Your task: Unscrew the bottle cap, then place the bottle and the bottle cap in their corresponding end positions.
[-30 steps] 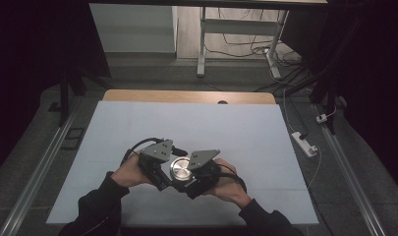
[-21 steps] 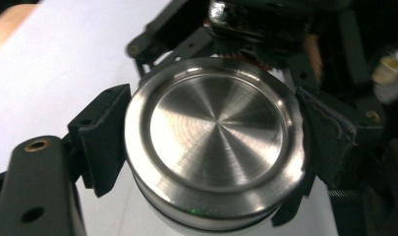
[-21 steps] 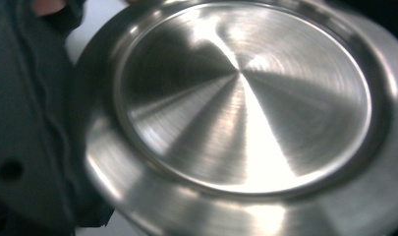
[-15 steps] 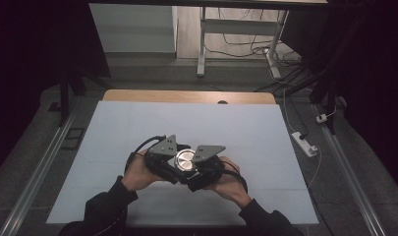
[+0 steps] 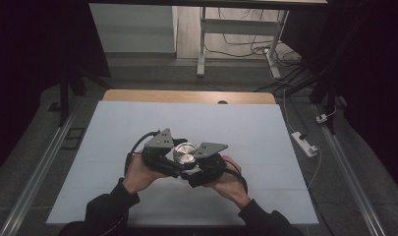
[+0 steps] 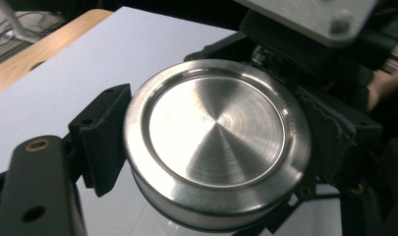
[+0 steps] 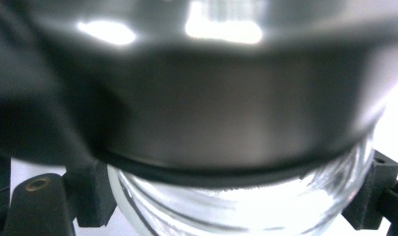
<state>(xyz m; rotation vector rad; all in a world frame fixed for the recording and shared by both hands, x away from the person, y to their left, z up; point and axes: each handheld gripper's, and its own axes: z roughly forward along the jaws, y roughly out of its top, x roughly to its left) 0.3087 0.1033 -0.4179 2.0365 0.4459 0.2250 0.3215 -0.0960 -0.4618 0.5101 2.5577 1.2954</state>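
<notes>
A glass jar [image 7: 245,214] with a round brushed-steel lid [image 5: 185,154] is held above the white table top [image 5: 265,132], between both grippers. My left gripper [image 6: 206,162] is shut on the lid [image 6: 216,118]; one black pad [image 6: 104,140] presses its left rim. In the high view this gripper [image 5: 176,158] comes in from the left. My right gripper [image 7: 231,196] is shut on the jar's glass body just under the lid [image 7: 226,113], a pad [image 7: 88,194] on each side. From above it [image 5: 195,167] is right of the lid.
The table's far edge is a bare wooden strip [image 5: 186,96]. A white power strip [image 5: 304,143] with cables lies on the floor at the right. A metal stand [image 5: 202,44] rises beyond the table. Metal rails [image 5: 39,172] run along both sides.
Both hands have carried the jar a little away from the person, toward the table's middle. The grip of both grippers has stayed the same.
</notes>
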